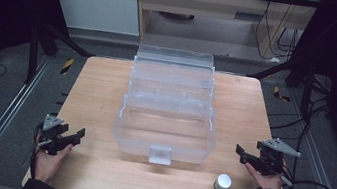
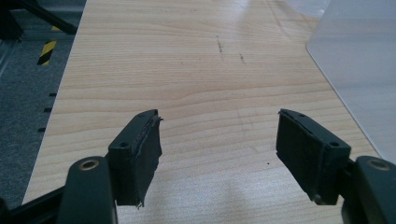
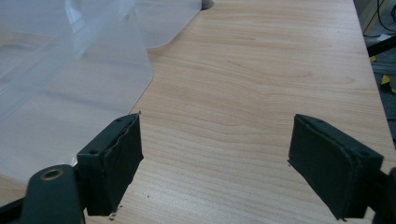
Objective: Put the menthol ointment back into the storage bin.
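Hands rest at the near corners of the pale wooden desk (image 1: 106, 90), one on each side of a large clear plastic storage box (image 1: 166, 119) that stands open in the middle with its lid tipped back toward the far edge. The left gripper (image 1: 73, 137) lies low at the near left, its fingers (image 2: 140, 149) spread wide over bare wood with nothing between them; the right gripper (image 1: 240, 153) sits at the near right, its fingers (image 3: 112, 161) equally wide and empty, pointed inward at the box's side wall. This looks like a ready pose, each gripper parked clear of the box so either can move in. Nearest the right hand (image 1: 265, 178) is a small round jar with a white cap and green body (image 1: 222, 182), upright on the desk just in front of the box's near right corner and apart from it. Judging by its position, it is the likely thing to be picked up. The box's front latch tab (image 1: 160, 154) juts toward the person, and the near wall would have to be cleared when lifting anything in.
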{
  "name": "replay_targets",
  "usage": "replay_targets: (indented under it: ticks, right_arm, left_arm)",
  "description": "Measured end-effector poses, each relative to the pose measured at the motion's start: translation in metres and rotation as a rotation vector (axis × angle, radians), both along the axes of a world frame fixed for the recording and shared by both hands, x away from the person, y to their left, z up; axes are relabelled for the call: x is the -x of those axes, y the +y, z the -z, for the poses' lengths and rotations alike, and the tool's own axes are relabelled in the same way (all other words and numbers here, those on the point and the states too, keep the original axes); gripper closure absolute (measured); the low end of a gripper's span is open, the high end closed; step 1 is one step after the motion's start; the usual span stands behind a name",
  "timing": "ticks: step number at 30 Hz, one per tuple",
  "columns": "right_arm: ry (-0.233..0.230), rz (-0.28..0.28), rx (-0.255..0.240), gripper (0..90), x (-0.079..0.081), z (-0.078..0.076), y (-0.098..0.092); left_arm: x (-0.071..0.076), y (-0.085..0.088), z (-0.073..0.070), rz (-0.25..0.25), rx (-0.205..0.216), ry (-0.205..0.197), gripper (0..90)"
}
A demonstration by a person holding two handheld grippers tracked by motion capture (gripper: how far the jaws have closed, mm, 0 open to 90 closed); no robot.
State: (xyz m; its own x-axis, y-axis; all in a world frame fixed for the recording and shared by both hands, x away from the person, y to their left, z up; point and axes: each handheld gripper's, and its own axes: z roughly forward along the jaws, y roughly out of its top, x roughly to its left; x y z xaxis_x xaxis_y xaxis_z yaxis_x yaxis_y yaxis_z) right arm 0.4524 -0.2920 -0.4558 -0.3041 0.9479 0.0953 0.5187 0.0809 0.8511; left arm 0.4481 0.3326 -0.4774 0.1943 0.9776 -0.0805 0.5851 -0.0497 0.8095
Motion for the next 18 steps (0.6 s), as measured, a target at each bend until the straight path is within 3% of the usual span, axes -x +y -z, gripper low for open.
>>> replay_targets:
  ticks: [9, 13, 15, 18]
  right_arm:
    - [0.018, -0.070, 0.014, 23.9, 0.003, -0.012, 0.004]
    - [0.038, -0.126, 0.047, 24.1, 0.003, -0.023, 0.008]
    - [0.056, -0.176, 0.072, 24.7, 0.004, -0.029, 0.011]
    - [0.080, -0.206, 0.104, 24.5, 0.003, -0.032, 0.014]
  left_arm:
    - [0.000, -0.002, 0.001, 0.014, -0.041, 0.015, 30.4]
    - [-0.001, -0.003, 0.003, 0.033, -0.022, 0.032, 29.0]
    - [-0.002, -0.003, 0.003, 0.032, -0.034, 0.037, 29.0]
    - [-0.001, -0.003, 0.003, 0.031, -0.034, 0.034, 29.0]
